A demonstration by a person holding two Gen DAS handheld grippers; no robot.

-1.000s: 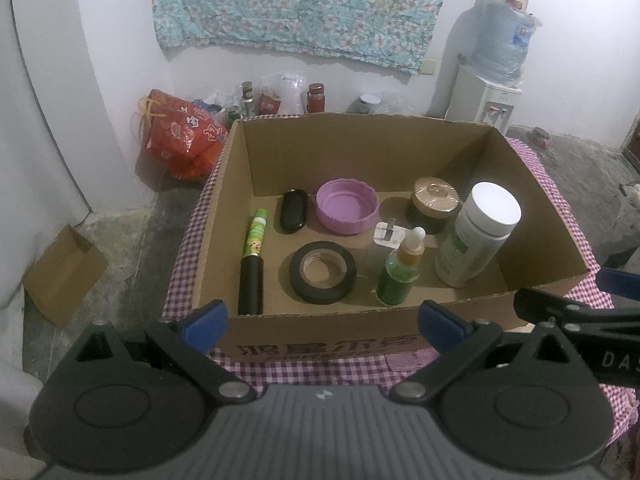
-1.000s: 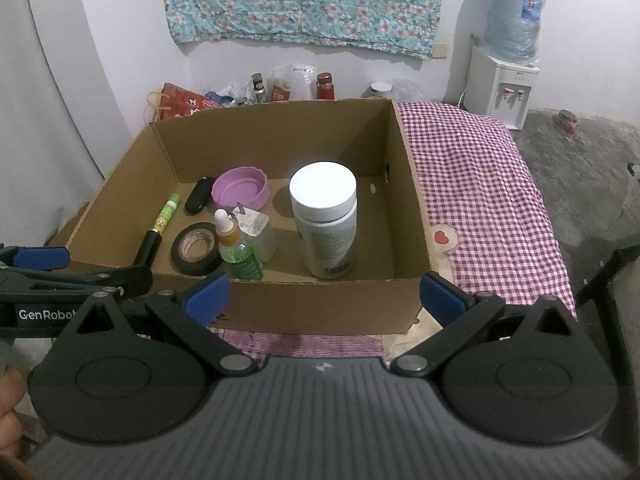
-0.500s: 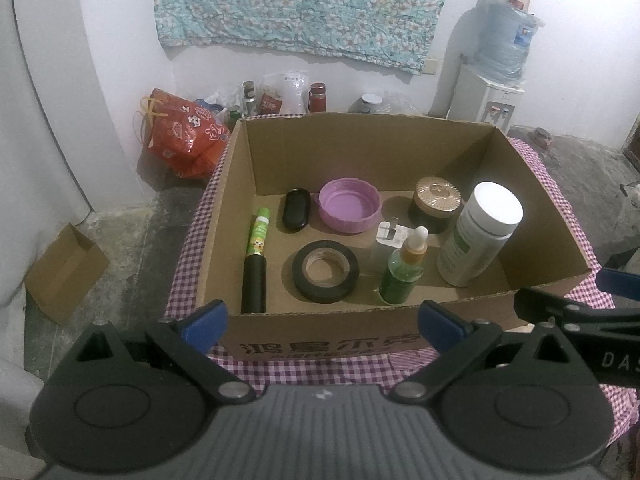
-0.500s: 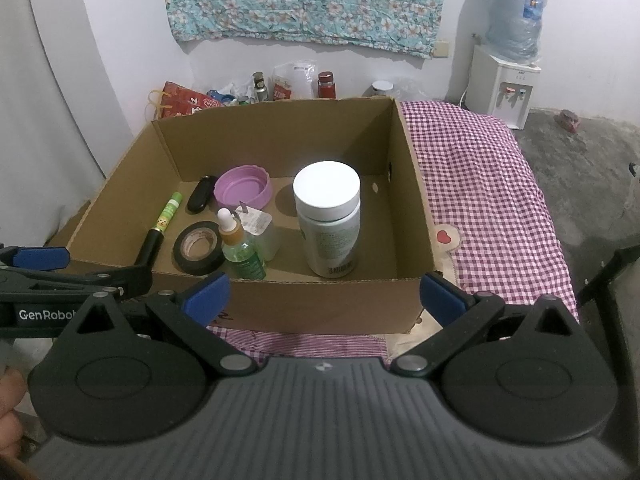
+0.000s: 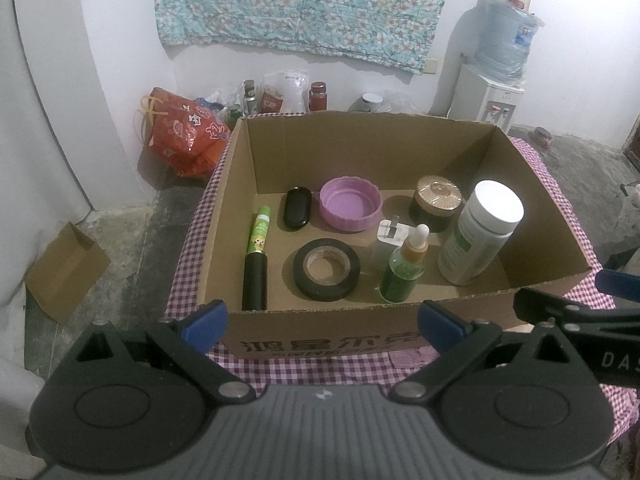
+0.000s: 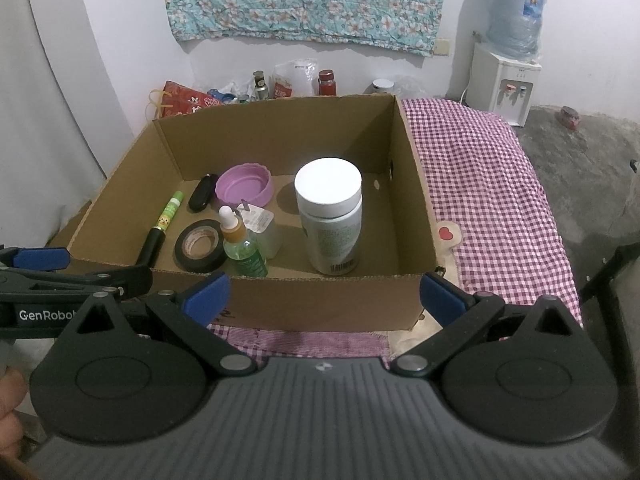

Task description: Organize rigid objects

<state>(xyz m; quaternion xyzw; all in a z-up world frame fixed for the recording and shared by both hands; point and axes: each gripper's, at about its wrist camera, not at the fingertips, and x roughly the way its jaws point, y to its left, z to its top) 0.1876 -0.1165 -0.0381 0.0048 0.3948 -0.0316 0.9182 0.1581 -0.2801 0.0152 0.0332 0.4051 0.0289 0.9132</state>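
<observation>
An open cardboard box (image 5: 532, 184) (image 6: 412, 184) stands on a checked cloth. Inside it are a white-capped bottle (image 5: 478, 236) (image 6: 330, 216), a green dropper bottle (image 5: 402, 272) (image 6: 242, 246), a black tape roll (image 5: 326, 269) (image 6: 199, 245), a purple lid (image 5: 350, 204) (image 6: 244, 190), a white plug (image 5: 388, 240), a gold-lidded jar (image 5: 436, 202), a black case (image 5: 297, 213) and a green-black marker (image 5: 256, 264). My left gripper (image 5: 322, 322) is open and empty in front of the box. My right gripper (image 6: 324, 294) is open and empty at the box's near wall.
The purple checked cloth (image 6: 488, 192) lies bare to the right of the box. A water dispenser (image 6: 506, 80) stands by the back wall. A red bag (image 5: 180, 132) and jars sit behind the box. A small cardboard box (image 5: 66, 264) lies on the floor at left.
Both grippers have drawn back and risen slightly, so the box sits a little farther off. Nothing in the box has moved.
</observation>
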